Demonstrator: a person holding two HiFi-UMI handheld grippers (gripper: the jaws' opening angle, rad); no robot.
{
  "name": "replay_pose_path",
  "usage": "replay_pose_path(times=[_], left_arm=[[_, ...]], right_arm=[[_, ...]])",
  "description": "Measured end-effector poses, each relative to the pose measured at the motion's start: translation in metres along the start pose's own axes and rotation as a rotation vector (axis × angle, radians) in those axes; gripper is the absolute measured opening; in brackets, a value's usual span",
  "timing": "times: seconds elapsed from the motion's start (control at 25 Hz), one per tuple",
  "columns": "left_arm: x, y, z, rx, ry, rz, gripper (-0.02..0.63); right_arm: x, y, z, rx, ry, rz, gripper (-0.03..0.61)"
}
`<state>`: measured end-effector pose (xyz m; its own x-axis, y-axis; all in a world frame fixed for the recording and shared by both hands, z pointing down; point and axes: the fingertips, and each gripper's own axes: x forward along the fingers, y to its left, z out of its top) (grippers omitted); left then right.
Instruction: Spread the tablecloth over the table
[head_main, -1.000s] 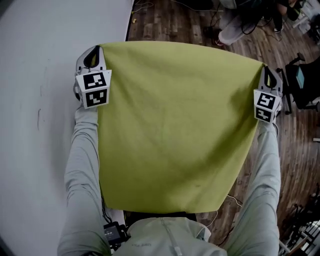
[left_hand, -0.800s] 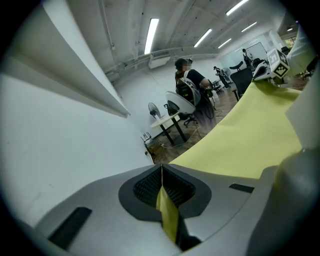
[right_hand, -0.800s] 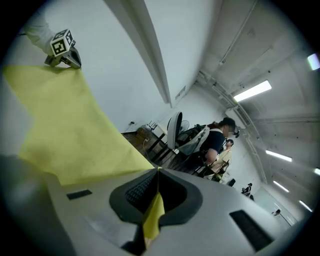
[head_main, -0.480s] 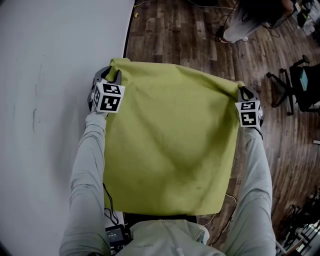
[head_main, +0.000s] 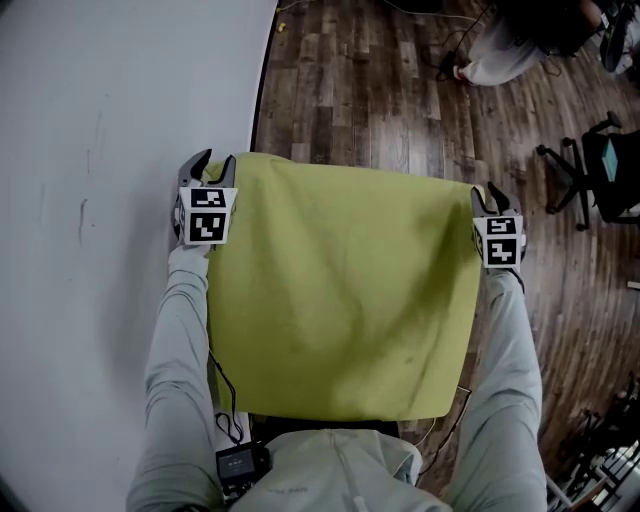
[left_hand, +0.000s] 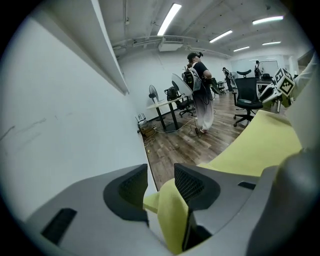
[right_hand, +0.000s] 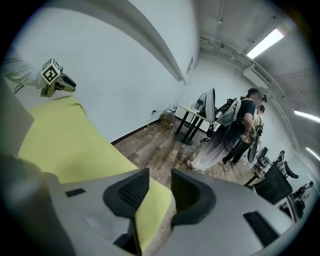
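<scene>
The yellow-green tablecloth lies flat, spread between my two hands, and hides the table under it. At its far left corner my left gripper has its jaws opening. In the left gripper view that corner sits loose in the gap of the left gripper, leaning on the right-hand pad. My right gripper is at the far right corner. Seen from the right gripper itself, the jaws stand apart and the cloth corner lies between them, with floor showing through the gap.
A white wall runs close along the left side. Brown wooden floor lies beyond the cloth. A black office chair stands at the right, and a person stands at the far right. A small black device hangs at my waist.
Both grippers came down and nearer with the cloth. The cloth went from stretched up in the air to lying flat. The left jaws parted.
</scene>
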<state>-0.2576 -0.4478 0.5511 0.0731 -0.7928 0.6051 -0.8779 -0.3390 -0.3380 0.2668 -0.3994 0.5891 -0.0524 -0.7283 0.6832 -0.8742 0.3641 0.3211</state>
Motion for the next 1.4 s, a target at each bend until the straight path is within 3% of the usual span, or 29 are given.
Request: replay_pose_path(times=[0.32, 0.64, 0.84, 0.96, 1.12, 1.24, 1.32, 1.4], left_arm=[[-0.068, 0.001, -0.032, -0.053, 0.000, -0.037, 0.176], [-0.113, -0.039, -0.122, -0.163, 0.134, -0.097, 0.176], [-0.117, -0.049, -0.154, -0.281, 0.167, -0.132, 0.182], [-0.122, -0.055, -0.168, -0.304, 0.188, -0.121, 0.192], [-0.127, -0.055, -0.175, -0.357, 0.178, -0.070, 0.190], [-0.129, -0.061, -0.174, -0.298, 0.192, -0.055, 0.130], [-0.129, -0.063, -0.173, -0.180, 0.218, -0.036, 0.058], [-0.128, -0.062, -0.174, -0.075, 0.237, -0.019, 0.033]], right_arm=[[-0.071, 0.054, -0.013, 0.045, -0.034, 0.029, 0.121], [-0.141, 0.100, -0.109, 0.185, 0.069, 0.052, 0.121], [-0.144, 0.127, -0.135, 0.232, 0.116, 0.064, 0.121], [-0.147, 0.132, -0.152, 0.266, 0.158, 0.026, 0.123], [-0.157, 0.117, -0.183, 0.405, 0.220, -0.050, 0.121], [-0.157, 0.125, -0.193, 0.395, 0.239, -0.029, 0.086], [-0.156, 0.134, -0.186, 0.311, 0.242, -0.032, 0.024], [-0.152, 0.139, -0.178, 0.290, 0.235, -0.036, 0.021]])
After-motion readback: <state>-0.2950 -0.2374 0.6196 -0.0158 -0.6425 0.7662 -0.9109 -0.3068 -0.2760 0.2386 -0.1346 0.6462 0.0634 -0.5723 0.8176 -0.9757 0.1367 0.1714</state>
